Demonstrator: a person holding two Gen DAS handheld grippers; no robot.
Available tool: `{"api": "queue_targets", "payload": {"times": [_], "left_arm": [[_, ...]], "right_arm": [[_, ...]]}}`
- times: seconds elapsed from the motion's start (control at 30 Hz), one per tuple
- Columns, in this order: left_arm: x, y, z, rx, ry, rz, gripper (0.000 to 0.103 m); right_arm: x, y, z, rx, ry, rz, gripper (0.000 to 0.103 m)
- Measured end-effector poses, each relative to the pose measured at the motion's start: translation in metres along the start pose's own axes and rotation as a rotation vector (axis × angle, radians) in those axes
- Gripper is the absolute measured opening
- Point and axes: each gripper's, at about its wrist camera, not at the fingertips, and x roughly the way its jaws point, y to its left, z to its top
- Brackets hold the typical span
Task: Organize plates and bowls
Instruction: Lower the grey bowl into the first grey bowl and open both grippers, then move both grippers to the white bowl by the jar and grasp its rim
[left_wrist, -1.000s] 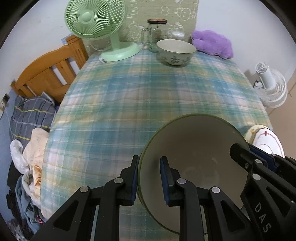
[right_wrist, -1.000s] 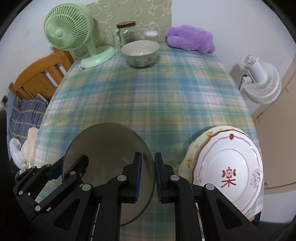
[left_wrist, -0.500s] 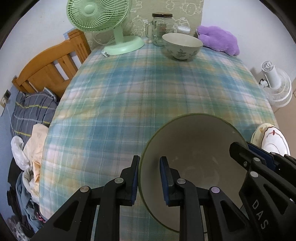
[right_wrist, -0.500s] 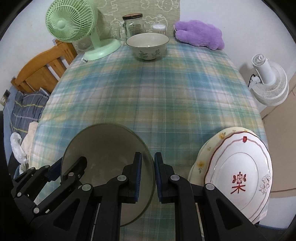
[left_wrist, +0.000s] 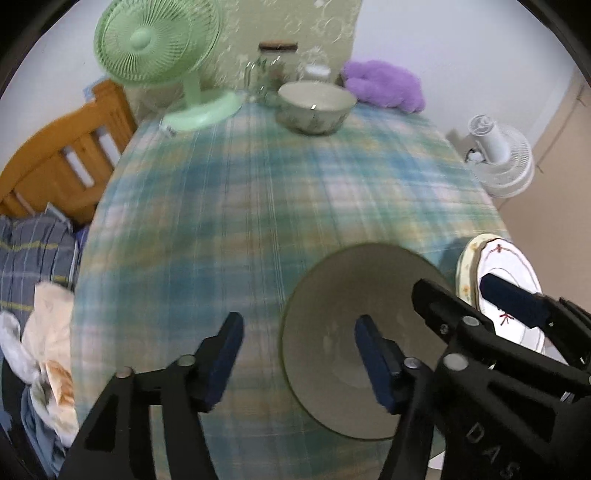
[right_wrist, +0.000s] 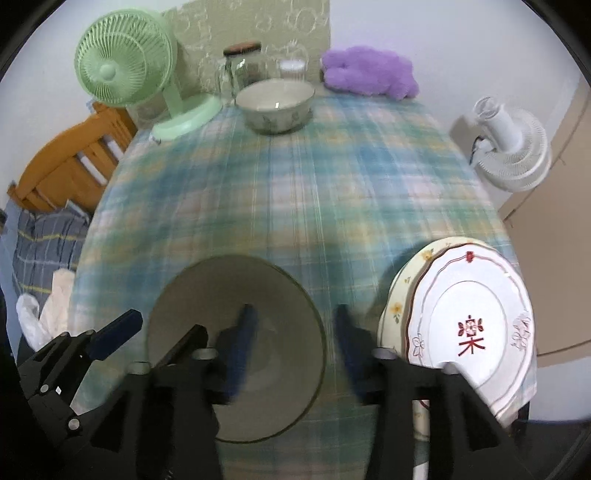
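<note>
2 grippers straddle opposite rims of the big bowl (left_wrist: 354, 343) at the near edge of the table (left_wrist: 280, 206). The left gripper (left_wrist: 299, 354) is opening, its jaws clear of the left rim, 1 finger inside the bowl, 1 outside. The right gripper (right_wrist: 291, 343) is opening too, blurred, its jaws astride the right rim and not pressing it. The bowl sits on the cloth, apart from the 2 stacked plates (right_wrist: 465, 325) at the near right corner, which overhang the edge. The small bowl (right_wrist: 275, 105) stands far, between the green fan (right_wrist: 125, 70) and purple toy (right_wrist: 369, 72). Mid-table lies wide and bare between the bowls
</note>
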Motion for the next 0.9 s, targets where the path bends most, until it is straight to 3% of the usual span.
{"api": "queue_targets", "payload": {"times": [0.13, 0.33, 0.47, 0.9], "left_arm": [[-0.016, 0.007, 0.011, 0.030, -0.050, -0.052, 0.085], [-0.033, 0.011, 0.033, 0.058, -0.112, -0.067, 0.092], [-0.041, 0.008, 0.047, 0.056, -0.157, -0.034, 0.092], [-0.030, -0.028, 0.105, -0.068, -0.224, 0.087, 0.092]], "right_arm": [[-0.017, 0.011, 0.006, 0.029, -0.057, -0.026, 0.066], [-0.037, 0.022, 0.024, 0.056, -0.125, -0.052, 0.072], [-0.046, 0.021, 0.040, 0.058, -0.162, -0.051, 0.078], [-0.042, -0.014, 0.104, -0.039, -0.219, 0.018, 0.079]]}}
